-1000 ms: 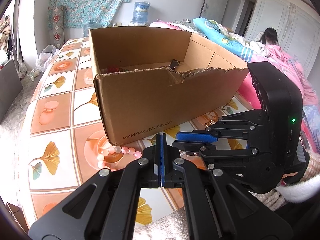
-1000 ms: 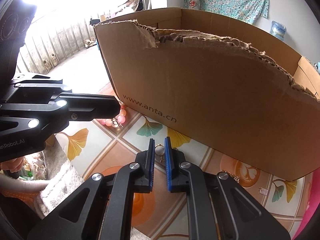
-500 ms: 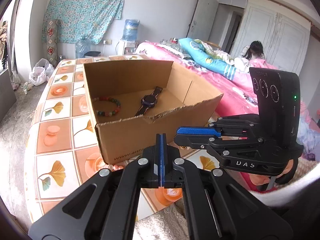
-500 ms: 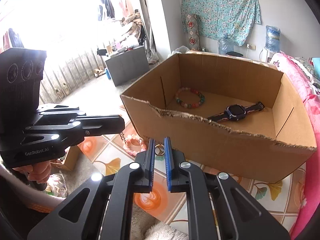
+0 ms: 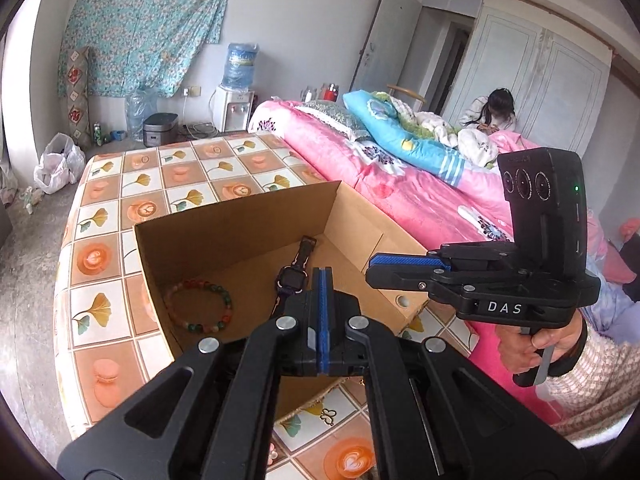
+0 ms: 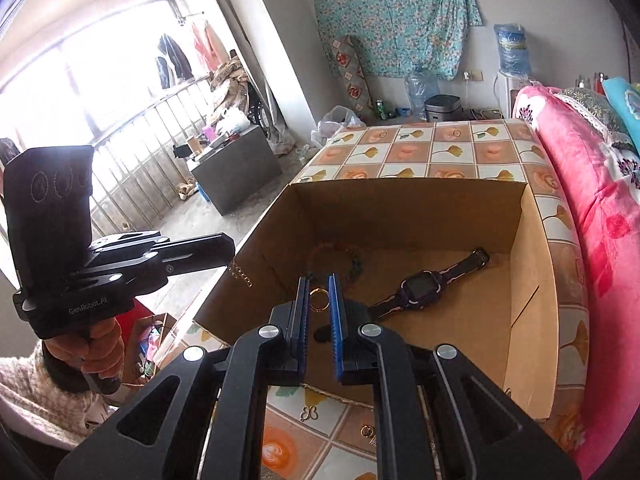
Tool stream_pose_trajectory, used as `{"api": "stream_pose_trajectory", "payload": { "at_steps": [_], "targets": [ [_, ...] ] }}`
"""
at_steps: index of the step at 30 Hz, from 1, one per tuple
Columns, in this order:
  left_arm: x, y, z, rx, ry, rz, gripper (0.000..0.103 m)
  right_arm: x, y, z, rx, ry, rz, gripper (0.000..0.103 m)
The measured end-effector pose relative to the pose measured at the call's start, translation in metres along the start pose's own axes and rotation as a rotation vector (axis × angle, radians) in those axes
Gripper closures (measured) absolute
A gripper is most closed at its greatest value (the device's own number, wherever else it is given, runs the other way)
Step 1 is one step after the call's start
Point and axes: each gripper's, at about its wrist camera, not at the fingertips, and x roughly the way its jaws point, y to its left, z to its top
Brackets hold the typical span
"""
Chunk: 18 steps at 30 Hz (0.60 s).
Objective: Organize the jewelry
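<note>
An open cardboard box [image 5: 224, 240] [image 6: 400, 216] stands on the tiled tabletop. A bead bracelet [image 5: 218, 324] and a dark watch [image 6: 422, 286] [image 5: 290, 280] lie inside it. My right gripper [image 6: 319, 280] hovers over the box's near wall, shut on a small gold ring [image 6: 319, 290]; it shows side-on in the left wrist view [image 5: 370, 270]. My left gripper [image 5: 322, 276] is shut above the box's near wall. In the right wrist view a thin chain [image 6: 240, 274] dangles from the left gripper [image 6: 232, 252], just outside the box's left corner.
A butterfly charm [image 6: 308, 414] and a small ring [image 6: 366, 431] lie on the tabletop [image 5: 100, 260] in front of the box. A pink bed [image 5: 400, 196] borders the table on the right, with a person sitting at its far end. A water dispenser [image 5: 236, 104] stands by the back wall.
Both grippers have risen from table level in front of the box to above its near wall. The ring went up with the right one, and the box's inside now shows.
</note>
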Motion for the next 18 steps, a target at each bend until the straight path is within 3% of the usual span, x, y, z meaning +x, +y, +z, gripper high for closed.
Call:
{"api": "stream_pose_trajectory", "payload": {
  "at_steps": [4, 9, 12, 16, 18],
  "targets": [
    [0.048, 0.03, 0.023, -0.081, 0.135, -0.003, 0.103, 0.046, -0.033, 0.035, 0.096, 0.134, 0.014, 0.093],
    [0.092, 0.055, 0.024, -0.165, 0.283, 0.04, 0.103, 0.109, -0.063, 0.065, 0.162, 0.285, 0.021, 0.093],
    [0.109, 0.061, 0.021, -0.185, 0.334, 0.072, 0.103, 0.138, -0.071, 0.072, 0.183, 0.338, 0.014, 0.092],
    [0.118, 0.068, 0.018, -0.214, 0.355, 0.084, 0.09, 0.159, -0.078, 0.075, 0.192, 0.365, -0.003, 0.092],
    [0.12, 0.071, 0.017, -0.219, 0.358, 0.091, 0.09, 0.16, -0.081, 0.074, 0.204, 0.356, -0.001, 0.092]
  ]
}}
